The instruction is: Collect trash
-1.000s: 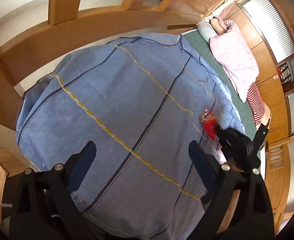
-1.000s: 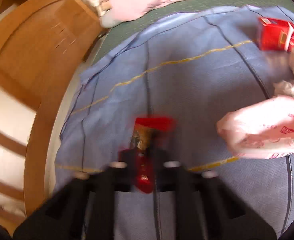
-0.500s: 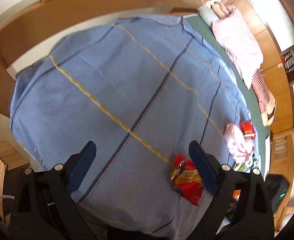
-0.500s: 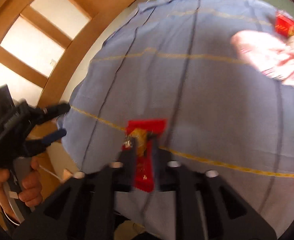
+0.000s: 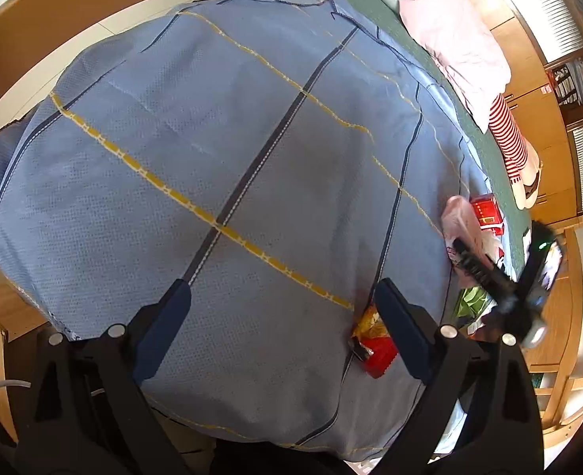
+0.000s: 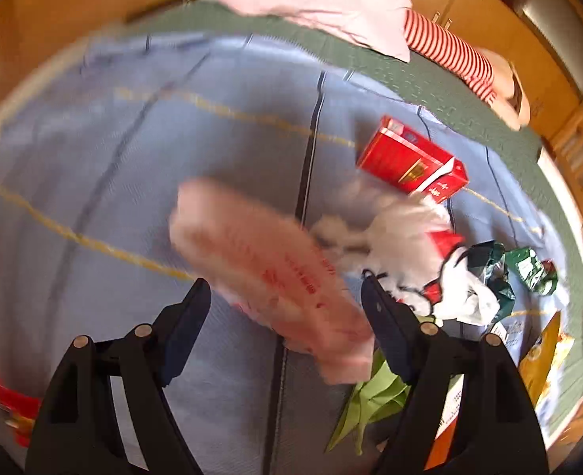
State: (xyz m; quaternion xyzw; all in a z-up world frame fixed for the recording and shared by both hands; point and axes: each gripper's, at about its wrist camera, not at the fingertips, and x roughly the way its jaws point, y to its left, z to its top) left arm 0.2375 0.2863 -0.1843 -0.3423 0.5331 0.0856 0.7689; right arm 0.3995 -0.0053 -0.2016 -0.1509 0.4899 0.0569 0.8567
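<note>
Only the right wrist view shows crumpled green wrappers (image 6: 528,265); the right gripper (image 6: 285,304), jaws opening and empty, hovers over a pink plastic bag (image 6: 267,273). Left gripper (image 5: 281,304) gapes, red-yellow snack wrapper (image 5: 372,340) beside its right finger

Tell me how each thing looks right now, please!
Left gripper: jaws open, nothing between them.
Right gripper: jaws opening, pink bag seen between them, not gripped.
Red wrapper: lying crumpled on the blanket by the left gripper.
Pink bag: lying flat, blurred.
Red box: lying on its side.
White bag: crumpled.
Green wrapper: crumpled.
Blanket: spread out.
</note>
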